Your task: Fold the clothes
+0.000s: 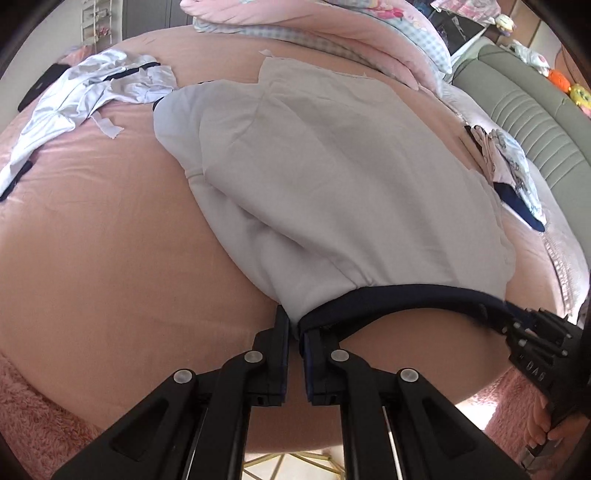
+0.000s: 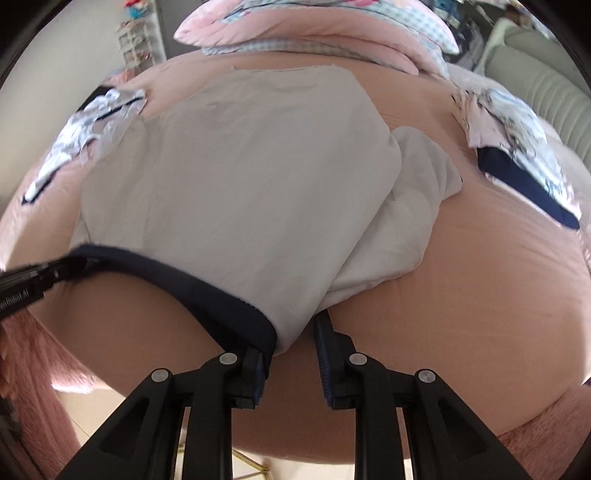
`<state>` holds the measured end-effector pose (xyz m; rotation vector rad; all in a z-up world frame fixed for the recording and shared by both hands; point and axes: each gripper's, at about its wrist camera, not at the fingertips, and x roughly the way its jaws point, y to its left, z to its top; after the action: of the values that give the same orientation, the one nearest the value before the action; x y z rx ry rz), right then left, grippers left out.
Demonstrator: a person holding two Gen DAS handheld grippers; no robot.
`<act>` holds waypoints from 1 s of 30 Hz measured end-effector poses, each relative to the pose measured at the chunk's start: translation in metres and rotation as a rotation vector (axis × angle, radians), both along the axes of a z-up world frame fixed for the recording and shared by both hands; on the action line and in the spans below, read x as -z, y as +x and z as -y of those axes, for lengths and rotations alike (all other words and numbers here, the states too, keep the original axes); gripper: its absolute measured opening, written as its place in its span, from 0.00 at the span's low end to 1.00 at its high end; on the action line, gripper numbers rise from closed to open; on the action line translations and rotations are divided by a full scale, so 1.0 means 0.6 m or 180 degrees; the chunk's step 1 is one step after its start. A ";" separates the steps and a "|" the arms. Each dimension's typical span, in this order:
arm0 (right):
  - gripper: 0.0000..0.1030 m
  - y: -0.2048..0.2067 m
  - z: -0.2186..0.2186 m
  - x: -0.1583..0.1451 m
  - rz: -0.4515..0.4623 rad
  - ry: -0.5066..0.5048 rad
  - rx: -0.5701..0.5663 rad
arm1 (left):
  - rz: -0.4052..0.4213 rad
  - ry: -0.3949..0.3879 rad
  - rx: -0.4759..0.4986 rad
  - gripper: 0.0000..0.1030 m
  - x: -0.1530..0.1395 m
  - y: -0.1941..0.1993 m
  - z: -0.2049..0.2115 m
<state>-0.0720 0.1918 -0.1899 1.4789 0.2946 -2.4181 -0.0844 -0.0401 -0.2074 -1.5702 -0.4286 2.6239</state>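
- Pink bedsheet (image 1: 92,240) covers the bed that serves as the work surface, with a pile of pink and checked quilts (image 1: 332,33) at the far end and a grey-green padded headboard (image 1: 517,110) along the right side.
- On the bed lies the pale grey-white garment with a dark navy ribbed band (image 1: 332,166), its body spread away from both cameras toward the quilts.
- The navy ribbed band (image 2: 192,284) is the near edge; it runs crosswise between the two tools and is raised off the sheet in a shallow arc.
- The left gripper (image 1: 295,332) pinches the left end of that band, its fingers closed on the cloth with only the fabric between them.
- The right gripper (image 2: 291,343) holds the other end; its fingers sit wider, with a bunch of white cloth and band between them, so I judge it gripping too.
- Both hands look equally near, so a fold would carry the band forward, away from the fingers, over the body.
- A crumpled white-and-navy garment (image 1: 92,85) waits at far left, and a stack of folded printed clothes (image 2: 517,147) sits at right.
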 end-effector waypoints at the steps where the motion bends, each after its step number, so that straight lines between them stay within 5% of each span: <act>1: 0.28 -0.001 0.000 -0.003 0.0027 0.0044 -0.0056 | 0.0029 0.0076 0.0007 0.08 -0.002 0.002 0.004; 5: 0.32 -0.003 -0.028 -0.037 0.0186 -0.0189 -0.0122 | -0.0046 0.0530 0.0054 0.20 -0.038 0.022 0.031; 8: 0.32 -0.011 -0.069 -0.071 0.0169 -0.0594 0.0088 | -0.0285 0.0493 0.0143 0.21 -0.078 0.042 0.033; 11: 0.33 -0.026 -0.099 -0.090 0.0021 -0.0885 0.0419 | -0.0246 0.0406 0.0131 0.22 -0.070 0.036 0.032; 18: 0.36 -0.072 -0.021 -0.012 0.0353 -0.0550 0.0261 | -0.0052 0.0203 0.0066 0.22 -0.031 0.013 0.029; 23: 0.40 -0.030 -0.010 0.006 0.0207 -0.0150 0.0159 | 0.0055 0.0107 0.0029 0.23 -0.008 0.003 0.029; 27: 0.47 -0.011 -0.014 0.004 0.0265 -0.0078 -0.0065 | 0.0009 0.0588 -0.0066 0.23 -0.008 0.020 0.061; 30: 0.46 -0.013 -0.046 -0.011 0.0344 -0.0525 0.0142 | -0.0097 0.1499 -0.0350 0.23 0.008 0.029 0.106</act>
<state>-0.0795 0.2192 -0.1835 1.5493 0.0380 -2.3228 -0.0671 -0.1039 -0.2119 -1.3798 -1.0639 2.3686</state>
